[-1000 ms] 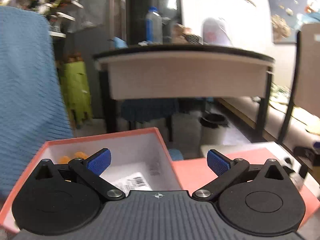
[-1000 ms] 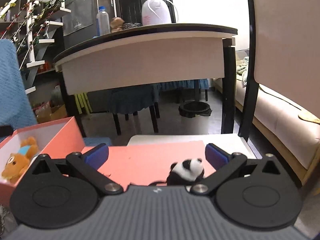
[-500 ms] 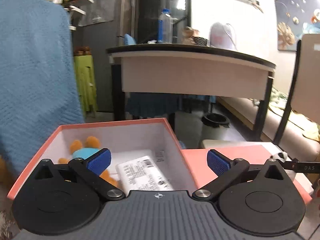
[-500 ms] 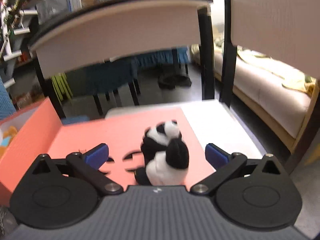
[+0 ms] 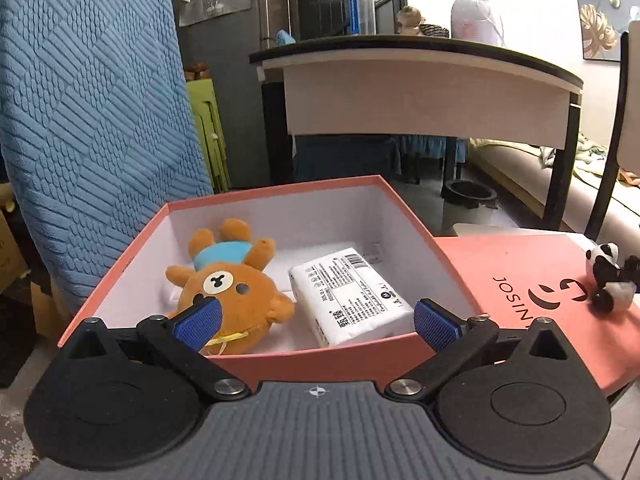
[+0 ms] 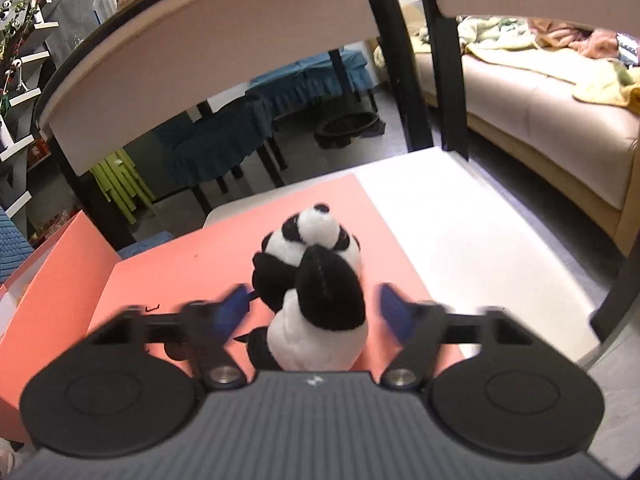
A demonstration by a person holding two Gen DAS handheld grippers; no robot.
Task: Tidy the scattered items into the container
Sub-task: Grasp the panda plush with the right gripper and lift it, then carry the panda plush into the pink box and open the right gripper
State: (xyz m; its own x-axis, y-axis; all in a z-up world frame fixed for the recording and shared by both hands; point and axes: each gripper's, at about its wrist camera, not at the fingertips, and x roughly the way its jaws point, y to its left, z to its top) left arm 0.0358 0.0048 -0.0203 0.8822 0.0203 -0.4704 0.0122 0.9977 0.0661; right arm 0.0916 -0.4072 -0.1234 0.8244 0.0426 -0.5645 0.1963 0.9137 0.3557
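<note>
Left wrist view: left tool point(image 5: 316, 322) spread wide and empty, poised at the near rim of the coral box point(image 5: 412, 216). Inside already a brown bear plush point(image 5: 230, 292) and a white tissue pack point(image 5: 348, 296), lying side by side on the box floor. Off to the right, on the flat coral lid point(image 5: 520, 264), a small panda plush point(image 5: 610, 276), well apart from the box.

Right wrist view: right tool point(image 6: 314, 310) down around the panda plush point(image 6: 316, 288), blue pads point(image 6: 394, 312) on either side of the body with gaps visible, blurred with motion, so not clamped yet. Panda resting on the lid point(image 6: 192, 264), head away from the camera.

Handling, as a judgement: light, soft, squashy, nothing fragile, fur likely a little slippery. Best taken across the round torso, pads square to the flanks, squeezed enough to dent the stuffing; a pinch on a limb or ear likely to let it swing or slip. Ample free room in the box beside the bear
</note>
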